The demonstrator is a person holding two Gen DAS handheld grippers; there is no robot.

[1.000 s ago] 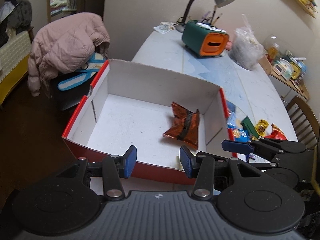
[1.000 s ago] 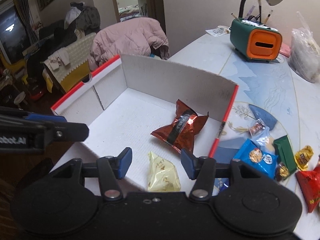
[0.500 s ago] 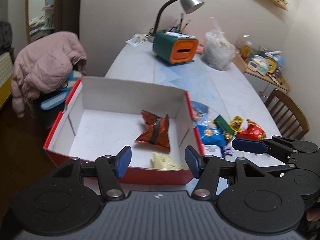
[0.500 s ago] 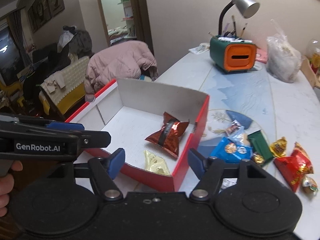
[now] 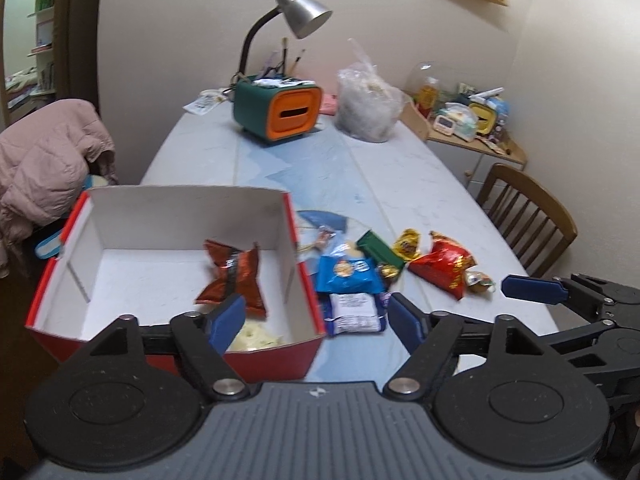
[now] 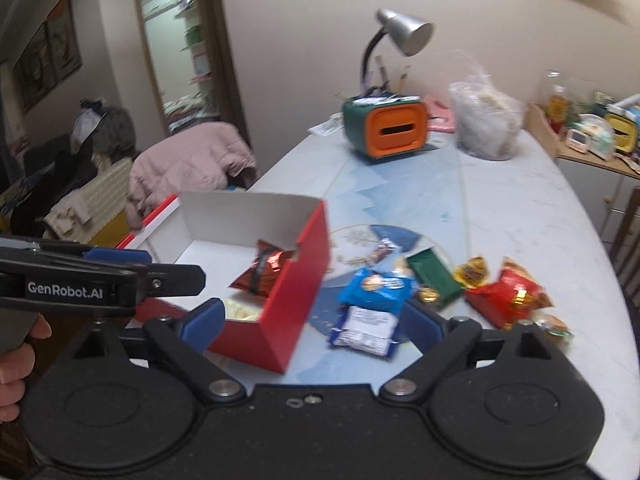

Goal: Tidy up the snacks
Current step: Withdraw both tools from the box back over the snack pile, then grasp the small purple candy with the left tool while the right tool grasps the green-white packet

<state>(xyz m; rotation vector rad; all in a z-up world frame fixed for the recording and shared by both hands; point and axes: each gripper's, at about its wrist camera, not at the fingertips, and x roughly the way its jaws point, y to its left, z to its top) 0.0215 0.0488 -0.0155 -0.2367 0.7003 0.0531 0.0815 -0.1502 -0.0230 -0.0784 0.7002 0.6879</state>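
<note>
Both tools hung spread wide with nothing between the pads, my left gripper (image 5: 316, 318) low centre in its view and my right gripper (image 6: 310, 320) likewise. The white packet (image 6: 366, 326) lay flat on the table just right of the red box (image 6: 296, 280), straight ahead between the right gripper's pads, long axis running away from me, so the right one looked nearer. Inside the box I counted two: a brown bag (image 5: 232, 276) and a pale yellow packet (image 5: 256, 336). Outside, about seven loose snacks, blue bag (image 6: 376, 286) and red bag (image 6: 508, 296) among them.

Red-and-white box (image 5: 304, 280), blue packet (image 5: 348, 276) — green-and-orange organizer (image 5: 276, 112).
</note>
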